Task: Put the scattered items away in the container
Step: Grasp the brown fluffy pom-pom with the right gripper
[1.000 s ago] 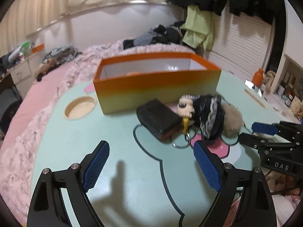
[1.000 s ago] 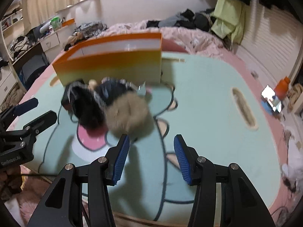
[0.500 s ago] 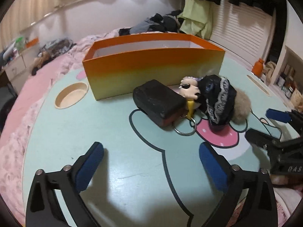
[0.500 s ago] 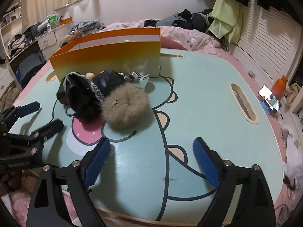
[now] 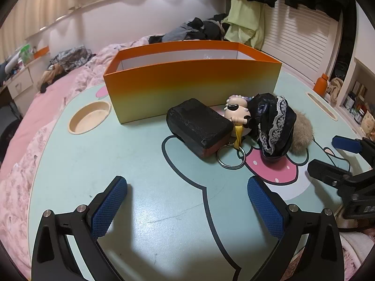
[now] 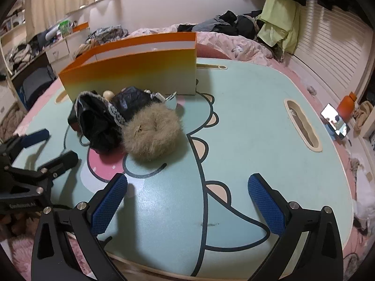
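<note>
Both grippers are held over the near, bare part of the mint-green table (image 5: pixel 70 164). The left gripper (image 5: pixel 187 189) is spread wide, with nothing between its jaws; the right gripper (image 6: pixel 187 187) is opening, jaws likewise empty. The orange box (image 5: pixel 187 89), straight-walled card with a white interior, is set toward the far edge. Just before its front wall, 4 items are clustered, touching: a black block (image 5: pixel 199 124), a figurine keyring (image 5: pixel 235 114), a black lace-trimmed cloth (image 5: pixel 274 124) and a beige fur pompom (image 6: pixel 152 135). Open tabletop is seen right of the pompom.
</note>
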Demonstrator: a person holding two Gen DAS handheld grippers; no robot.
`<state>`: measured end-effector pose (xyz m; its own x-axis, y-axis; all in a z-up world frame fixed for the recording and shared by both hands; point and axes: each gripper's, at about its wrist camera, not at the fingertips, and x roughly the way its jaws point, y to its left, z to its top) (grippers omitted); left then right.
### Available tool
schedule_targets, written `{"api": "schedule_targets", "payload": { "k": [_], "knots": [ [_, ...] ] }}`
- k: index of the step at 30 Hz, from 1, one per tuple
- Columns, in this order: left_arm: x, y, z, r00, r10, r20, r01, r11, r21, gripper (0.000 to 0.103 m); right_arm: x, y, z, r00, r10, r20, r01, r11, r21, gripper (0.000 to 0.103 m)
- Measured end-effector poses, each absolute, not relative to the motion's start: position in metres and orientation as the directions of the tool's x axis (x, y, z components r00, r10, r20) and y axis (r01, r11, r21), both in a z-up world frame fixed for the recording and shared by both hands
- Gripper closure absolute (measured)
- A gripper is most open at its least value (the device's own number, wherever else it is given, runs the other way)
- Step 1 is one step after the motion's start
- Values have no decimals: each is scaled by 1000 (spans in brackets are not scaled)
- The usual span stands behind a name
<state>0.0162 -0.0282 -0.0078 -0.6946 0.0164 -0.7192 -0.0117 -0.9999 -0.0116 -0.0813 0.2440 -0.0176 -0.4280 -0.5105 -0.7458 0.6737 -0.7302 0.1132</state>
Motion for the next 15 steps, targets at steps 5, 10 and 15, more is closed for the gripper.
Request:
{"api": "schedule_targets", "payload": {
  "k": [5, 10, 15],
  "knots": [
    [17, -29, -8, -695, 17, -719, -12, -1000, -12, 1, -84, 230, -5, -446, -525, -724, 697, -712, 87, 8],
    [17, -28, -8, -695, 16, -719, -11, -1000, -12, 1, -96, 202, -6, -428, -501, -752, 720, -692, 52, 32],
    [17, -28, -8, -695, 16, -719, -10, -1000, -12, 1, -99, 197, -13, -400, -531, -747, 738, -670, 80, 62]
  ]
}}
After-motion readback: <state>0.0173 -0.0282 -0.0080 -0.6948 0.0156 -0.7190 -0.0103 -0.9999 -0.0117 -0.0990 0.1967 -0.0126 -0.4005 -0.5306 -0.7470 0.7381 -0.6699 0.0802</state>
